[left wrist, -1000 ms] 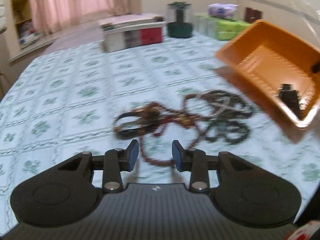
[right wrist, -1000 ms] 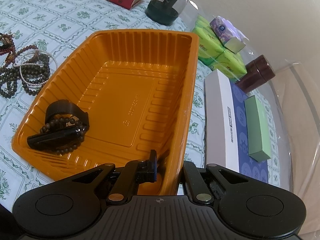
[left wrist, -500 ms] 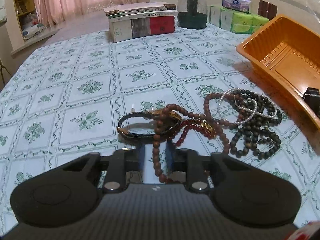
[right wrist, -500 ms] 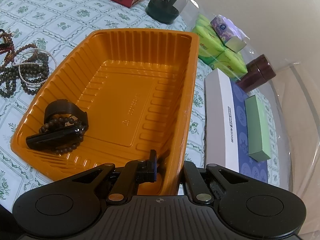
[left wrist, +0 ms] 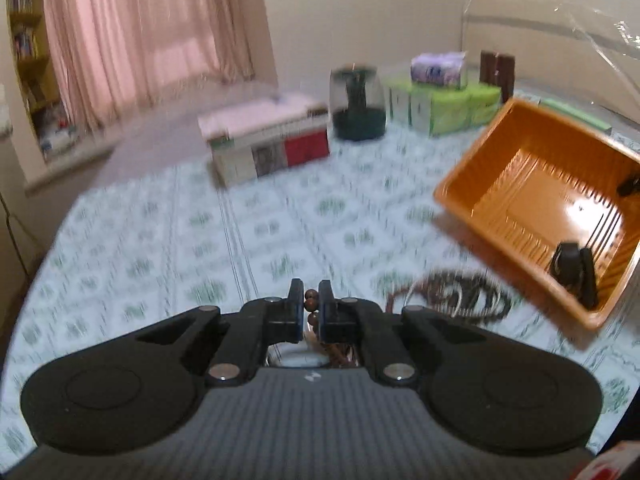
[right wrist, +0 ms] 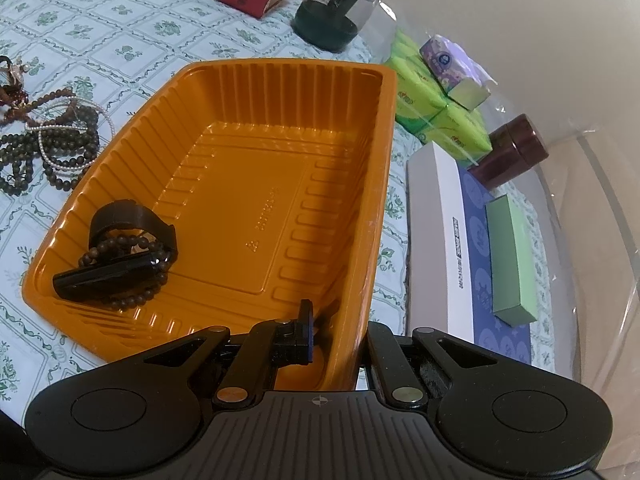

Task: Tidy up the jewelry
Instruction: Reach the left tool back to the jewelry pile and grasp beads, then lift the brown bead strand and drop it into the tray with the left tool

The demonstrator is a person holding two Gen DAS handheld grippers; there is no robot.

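Left wrist view is showing the left gripper (left wrist: 310,300) with its jaws pinched nearly together on a brown bead strand (left wrist: 309,305), a few beads showing between the pads and the rest hanging below, out of sight. Left of the orange tray (left wrist: 472,184), a heap of dark bead necklaces (left wrist: 452,292) is lying on the floral tablecloth (left wrist: 160,248); farther behind the tray, a stack of books (left wrist: 268,148), a glass jar (left wrist: 356,108) and green tissue packs (left wrist: 444,108) are standing.

Right wrist view is showing the same heap (right wrist: 48,140) lying just left of the tray (right wrist: 280,76). Inside the tray's near left corner, a black watch (right wrist: 116,248) and a dark bead bracelet (right wrist: 136,300) are resting together. The right gripper (right wrist: 340,320) is clamping the tray's near right wall, one finger inside and one outside. Right of the tray, a white box (right wrist: 436,240) and a green box (right wrist: 512,260) are lying.
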